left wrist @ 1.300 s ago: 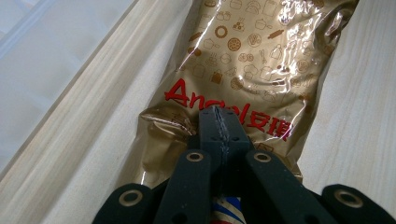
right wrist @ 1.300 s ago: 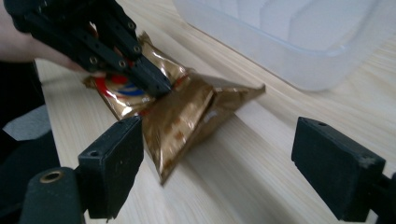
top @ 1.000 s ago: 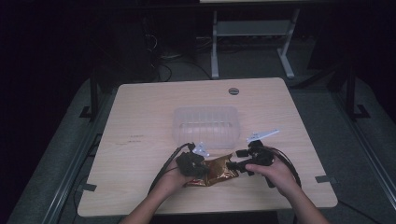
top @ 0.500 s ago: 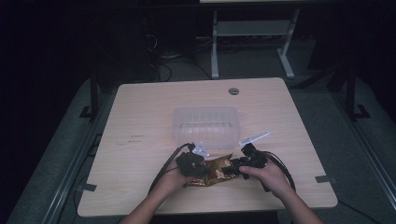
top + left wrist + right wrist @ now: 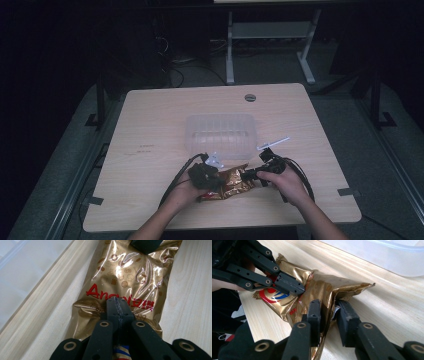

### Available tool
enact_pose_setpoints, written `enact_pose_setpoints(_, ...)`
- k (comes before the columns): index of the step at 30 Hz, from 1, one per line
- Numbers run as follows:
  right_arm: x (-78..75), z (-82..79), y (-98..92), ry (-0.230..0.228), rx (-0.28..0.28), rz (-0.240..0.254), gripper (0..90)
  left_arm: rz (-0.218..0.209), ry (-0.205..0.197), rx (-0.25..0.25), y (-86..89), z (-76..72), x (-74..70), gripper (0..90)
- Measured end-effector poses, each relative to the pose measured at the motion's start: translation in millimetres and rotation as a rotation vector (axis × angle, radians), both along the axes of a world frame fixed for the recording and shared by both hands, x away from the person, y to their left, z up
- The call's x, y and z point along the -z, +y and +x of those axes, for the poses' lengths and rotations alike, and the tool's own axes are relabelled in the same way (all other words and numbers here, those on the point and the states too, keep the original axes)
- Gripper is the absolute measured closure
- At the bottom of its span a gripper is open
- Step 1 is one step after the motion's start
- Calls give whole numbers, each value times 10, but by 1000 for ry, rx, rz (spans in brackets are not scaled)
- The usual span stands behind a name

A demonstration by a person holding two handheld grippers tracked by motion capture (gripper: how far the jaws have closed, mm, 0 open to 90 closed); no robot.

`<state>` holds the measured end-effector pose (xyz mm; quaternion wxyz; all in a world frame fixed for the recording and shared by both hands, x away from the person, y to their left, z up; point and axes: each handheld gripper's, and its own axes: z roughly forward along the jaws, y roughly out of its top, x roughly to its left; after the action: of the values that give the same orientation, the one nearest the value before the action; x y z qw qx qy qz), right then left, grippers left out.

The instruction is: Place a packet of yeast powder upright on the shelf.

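A gold foil snack bag (image 5: 229,183) with red lettering lies on the wooden table (image 5: 150,130) near its front edge, between my two grippers. My left gripper (image 5: 202,175) is shut on the bag's (image 5: 130,277) near end; in the left gripper view its jaws (image 5: 117,305) meet over the foil. From the right, my right gripper (image 5: 251,175) holds the opposite end. In the right gripper view, crumpled foil (image 5: 322,290) is pinched between its jaws (image 5: 329,312), and that end is lifted off the table. The left gripper (image 5: 289,286) shows there on the bag's far side.
A clear plastic container (image 5: 220,132) stands just beyond the bag, mid-table. A small crumpled clear piece (image 5: 215,161) lies by its front edge. A thin white strip (image 5: 273,143) lies to its right. A round cable hole (image 5: 250,97) is near the far edge.
My right gripper has moved left, onto the bag's right end, and closed on the foil. The left gripper has stayed shut on the bag.
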<state>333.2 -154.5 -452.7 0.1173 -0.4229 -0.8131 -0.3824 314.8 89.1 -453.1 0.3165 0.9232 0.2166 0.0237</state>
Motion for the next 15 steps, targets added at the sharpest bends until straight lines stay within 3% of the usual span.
enact_pose_setpoints(3, -18, 27, -42, -9, 3, 7, 883, -5, -2, 1, 0, -9, -1, 898)
enact_pose_setpoints(9, -23, 28, -39, -13, -5, -5, 900, -9, -3, 14, 17, -1, -6, 897)
enact_pose_setpoints(15, -61, 20, -61, -13, -16, 21, 900, -62, 18, 9, 63, -13, -30, 811)
